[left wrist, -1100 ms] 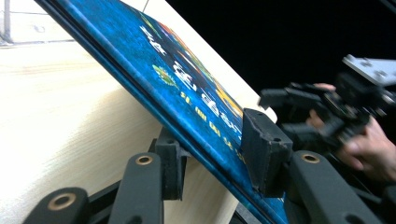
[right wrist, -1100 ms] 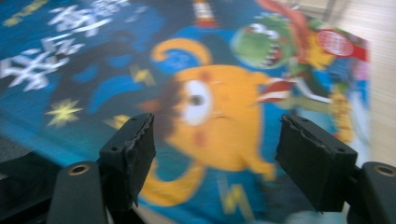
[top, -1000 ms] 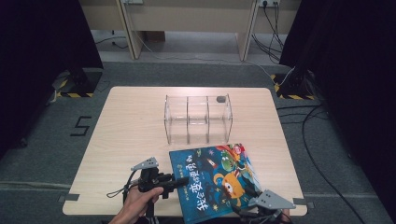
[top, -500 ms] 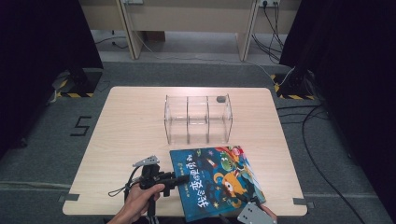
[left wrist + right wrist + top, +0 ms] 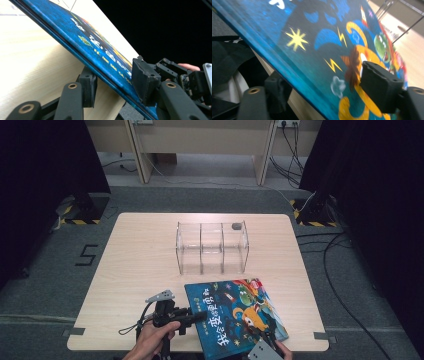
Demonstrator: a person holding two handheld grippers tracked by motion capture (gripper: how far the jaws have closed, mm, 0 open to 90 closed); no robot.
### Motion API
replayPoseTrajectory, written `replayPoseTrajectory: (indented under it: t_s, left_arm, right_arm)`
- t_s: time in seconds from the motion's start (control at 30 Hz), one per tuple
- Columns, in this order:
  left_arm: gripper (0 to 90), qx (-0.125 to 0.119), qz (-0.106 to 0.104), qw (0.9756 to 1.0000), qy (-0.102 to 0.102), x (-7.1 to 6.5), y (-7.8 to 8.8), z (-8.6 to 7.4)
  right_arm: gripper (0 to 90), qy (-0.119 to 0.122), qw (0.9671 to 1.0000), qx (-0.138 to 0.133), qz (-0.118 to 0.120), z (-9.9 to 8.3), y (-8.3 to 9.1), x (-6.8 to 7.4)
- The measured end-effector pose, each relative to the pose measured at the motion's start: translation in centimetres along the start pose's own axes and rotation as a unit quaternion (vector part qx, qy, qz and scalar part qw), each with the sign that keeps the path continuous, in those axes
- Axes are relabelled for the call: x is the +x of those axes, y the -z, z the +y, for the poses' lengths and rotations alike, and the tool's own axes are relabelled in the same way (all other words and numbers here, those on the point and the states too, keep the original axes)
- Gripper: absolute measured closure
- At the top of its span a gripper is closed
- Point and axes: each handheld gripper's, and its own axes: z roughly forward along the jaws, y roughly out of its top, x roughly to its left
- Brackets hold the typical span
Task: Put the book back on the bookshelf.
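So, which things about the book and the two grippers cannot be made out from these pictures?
- High view: the right gripper is cut off by the bottom edge.
- High view: the small dark thing on the clear organizer is too small to identify.
- Left gripper view: the book hides the table under it; the pads' contact is unclear.
- Right gripper view: motion blur smears the book's cover; the lower jaw is shadowed.
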Motion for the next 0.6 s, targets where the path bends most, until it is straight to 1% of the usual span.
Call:
replayPoseTrajectory:
  t_s: [0.03, 0.07, 0.13, 0.17, 0.2, 0.33, 0.43, 0.5, 0.57, 0.6]
  left_arm:
    - [55.2, 0.001, -0.003, 1.0000, 0.005, 0.0, -0.1, -0.1]
    - [54.6, 0.002, -0.005, 1.0000, 0.007, 0.0, -0.1, -0.1]
    - [54.3, 0.004, -0.006, 0.9999, 0.007, 0.0, -0.2, -0.2]
    - [54.3, 0.006, -0.004, 1.0000, 0.005, -0.1, -0.2, -0.2]
    - [54.3, 0.006, -0.004, 1.0000, 0.004, -0.1, -0.2, -0.2]
    - [53.8, 0.003, -0.008, 0.9999, 0.008, 0.0, -0.2, -0.2]
    - [51.9, 0.001, -0.013, 0.9999, 0.005, -0.1, -0.2, -0.1]
    - [49.4, -0.003, -0.023, 0.9997, 0.005, -0.2, -0.2, 0.0]
    - [45.3, -0.003, -0.027, 0.9996, -0.002, -0.4, 0.0, 0.1]
    - [42.8, -0.005, -0.030, 0.9995, -0.004, -0.5, 0.1, 0.2]
  right_arm:
    - [31.4, 0.006, 1.0000, 0.000, -0.003, 0.1, 0.0, 0.2]
    - [35.3, 0.021, 0.9997, 0.000, -0.010, 0.2, 0.0, 0.4]
    - [39.1, 0.038, 0.9991, -0.001, -0.019, 0.3, 0.1, 0.6]
    - [41.7, 0.042, 0.9988, -0.001, -0.025, 0.3, 0.1, 0.6]
    - [42.1, 0.050, 0.9984, -0.002, -0.025, 0.3, 0.1, 0.6]
    - [46.5, 0.065, 0.9972, 0.000, -0.037, 0.5, 0.2, 1.0]
    - [49.0, 0.063, 0.9970, -0.003, -0.044, 0.5, 0.4, 1.1]
    - [52.2, 0.062, 0.9965, -0.004, -0.056, 0.5, 0.6, 1.1]
    - [54.4, 0.052, 0.9963, -0.012, -0.067, 0.5, 0.9, 0.8]
    - [55.0, 0.040, 0.9964, -0.021, -0.071, 0.5, 1.0, 0.7]
